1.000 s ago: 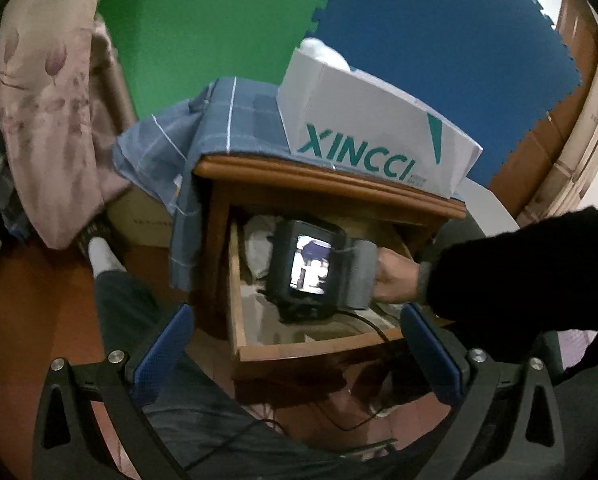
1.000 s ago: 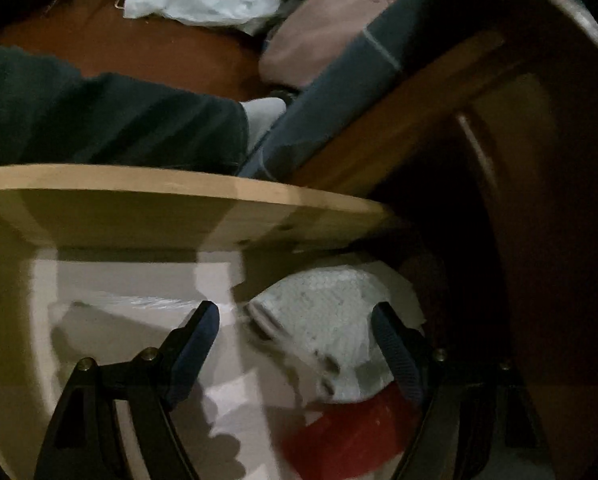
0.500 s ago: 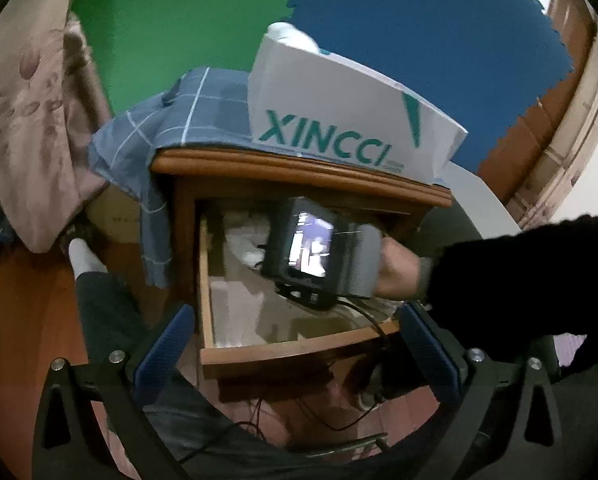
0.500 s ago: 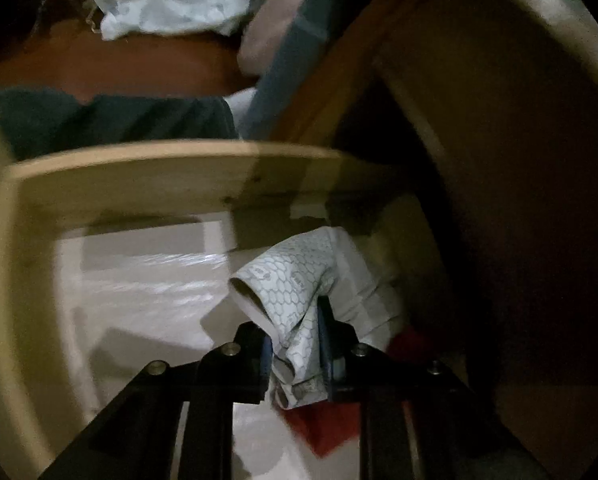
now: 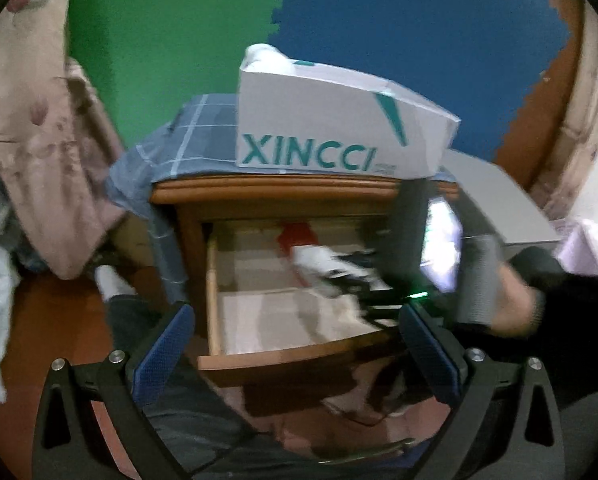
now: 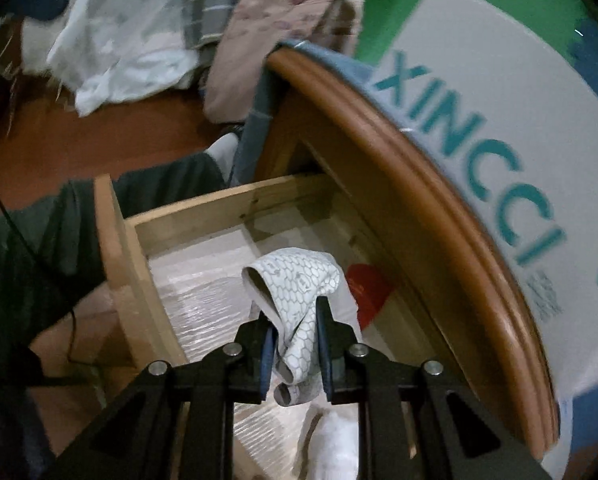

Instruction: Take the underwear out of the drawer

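Note:
My right gripper is shut on white underwear with a grey honeycomb print and holds it above the open wooden drawer. In the left wrist view the same underwear hangs blurred over the drawer, in front of the right gripper. A red item lies at the drawer's back, also in the left wrist view. My left gripper is open and empty, in front of the drawer.
A white XINCCI box and a blue checked cloth sit on the nightstand top. A pink quilt hangs left. White clothes lie on the floor. A person's leg is beside the drawer.
My right gripper closed on the patterned underwear and has lifted it up and back out of the drawer. The left gripper has shifted so the drawer sits more central.

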Tool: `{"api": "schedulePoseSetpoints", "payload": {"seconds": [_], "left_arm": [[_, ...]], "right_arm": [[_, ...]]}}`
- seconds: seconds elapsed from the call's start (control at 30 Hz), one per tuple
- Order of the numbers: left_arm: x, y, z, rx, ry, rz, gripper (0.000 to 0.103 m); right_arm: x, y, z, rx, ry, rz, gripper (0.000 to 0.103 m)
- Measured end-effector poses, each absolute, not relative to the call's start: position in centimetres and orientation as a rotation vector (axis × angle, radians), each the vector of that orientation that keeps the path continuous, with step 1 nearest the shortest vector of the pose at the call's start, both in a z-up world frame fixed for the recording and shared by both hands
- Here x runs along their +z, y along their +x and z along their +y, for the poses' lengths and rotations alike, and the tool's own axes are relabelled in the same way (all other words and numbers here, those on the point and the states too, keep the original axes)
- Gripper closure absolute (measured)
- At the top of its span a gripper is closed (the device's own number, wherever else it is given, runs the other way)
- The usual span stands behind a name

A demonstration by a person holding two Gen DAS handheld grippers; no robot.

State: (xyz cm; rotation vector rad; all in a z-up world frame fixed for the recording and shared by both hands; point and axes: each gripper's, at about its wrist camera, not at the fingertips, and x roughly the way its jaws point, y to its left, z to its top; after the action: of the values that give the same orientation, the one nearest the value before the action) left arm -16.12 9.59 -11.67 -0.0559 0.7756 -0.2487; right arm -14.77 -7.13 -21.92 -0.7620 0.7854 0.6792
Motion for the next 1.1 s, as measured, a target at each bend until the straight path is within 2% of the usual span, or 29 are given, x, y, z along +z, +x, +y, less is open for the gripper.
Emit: {"api": "schedulePoseSetpoints", "payload": {"seconds": [0.43, 1.1], "left_arm": [[-12.6, -15.4, 8.8, -0.046, 0.01, 0.866, 0.002], [-11.3, -16.6, 7.9, -0.081, -0.014, 0.844, 0.002]], "right_arm": [[-12.8, -15.8, -12.2, 0.438, -0.469, 0.749, 0.085], [-3.6, -17.4, -14.3, 0.344, -0.415, 0.619, 0.085]]}}
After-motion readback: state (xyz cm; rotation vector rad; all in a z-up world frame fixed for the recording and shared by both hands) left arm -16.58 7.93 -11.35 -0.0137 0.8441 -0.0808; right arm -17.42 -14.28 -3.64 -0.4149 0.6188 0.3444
